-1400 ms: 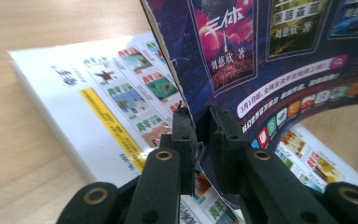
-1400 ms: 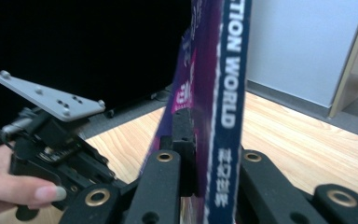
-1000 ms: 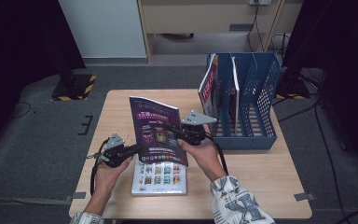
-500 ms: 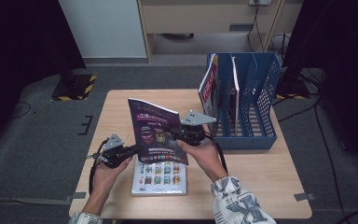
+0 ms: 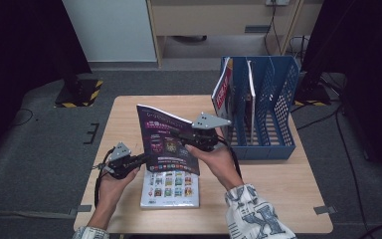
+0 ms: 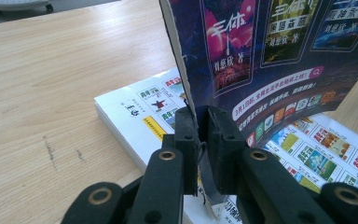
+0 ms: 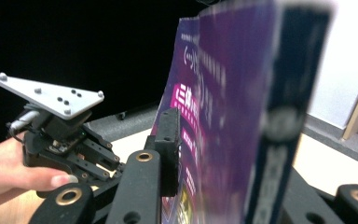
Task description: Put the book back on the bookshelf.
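Note:
A purple-covered book (image 5: 166, 139) stands tilted on its lower edge above the table. My left gripper (image 5: 143, 159) is shut on its lower left corner; in the left gripper view the jaws (image 6: 203, 126) pinch the book (image 6: 261, 56) by its bottom edge. My right gripper (image 5: 183, 142) reaches in at the book's right side. Its jaws have just been opening, and the book (image 7: 233, 116) stands between them in the right gripper view (image 7: 219, 135), with the near jaw just off the cover. A second book (image 5: 171, 191) with a white tiled cover lies flat underneath.
A blue file rack (image 5: 278, 109) stands at the table's right rear, holding a red-and-white book (image 5: 222, 92) and another upright one (image 5: 251, 89). The wooden table (image 5: 278, 184) has bare wood on its left and front right. Dark floor surrounds it.

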`<state>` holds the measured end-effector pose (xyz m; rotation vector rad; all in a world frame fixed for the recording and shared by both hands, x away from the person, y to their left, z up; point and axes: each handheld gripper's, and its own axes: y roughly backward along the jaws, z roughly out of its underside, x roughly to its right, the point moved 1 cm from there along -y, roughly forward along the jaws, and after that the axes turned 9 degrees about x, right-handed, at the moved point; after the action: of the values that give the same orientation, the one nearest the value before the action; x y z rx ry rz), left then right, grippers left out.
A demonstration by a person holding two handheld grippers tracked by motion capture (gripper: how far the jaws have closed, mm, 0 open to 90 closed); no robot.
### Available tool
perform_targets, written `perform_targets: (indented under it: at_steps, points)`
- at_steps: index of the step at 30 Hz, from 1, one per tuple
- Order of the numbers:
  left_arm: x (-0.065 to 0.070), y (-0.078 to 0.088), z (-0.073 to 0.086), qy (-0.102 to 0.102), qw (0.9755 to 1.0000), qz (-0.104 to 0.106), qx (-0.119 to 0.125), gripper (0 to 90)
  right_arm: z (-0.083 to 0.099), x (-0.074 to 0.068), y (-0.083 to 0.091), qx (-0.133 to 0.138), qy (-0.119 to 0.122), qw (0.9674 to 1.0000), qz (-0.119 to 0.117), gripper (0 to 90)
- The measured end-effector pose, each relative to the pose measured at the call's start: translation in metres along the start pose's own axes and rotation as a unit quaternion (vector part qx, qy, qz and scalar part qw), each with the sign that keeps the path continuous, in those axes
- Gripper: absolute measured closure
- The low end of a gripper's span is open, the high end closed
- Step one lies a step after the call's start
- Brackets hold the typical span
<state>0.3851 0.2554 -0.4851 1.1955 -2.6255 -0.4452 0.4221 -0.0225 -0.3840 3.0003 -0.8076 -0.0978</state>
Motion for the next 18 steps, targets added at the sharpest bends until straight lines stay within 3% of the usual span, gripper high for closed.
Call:
perform_targets:
  at_steps: [18]
  points:
    - [0.001,0.0,-0.001,-0.004,1.0,0.002,0.006,82.5,-0.013,-0.002,-0.004,0.015,-0.001,0.9997,-0.018,71.3]
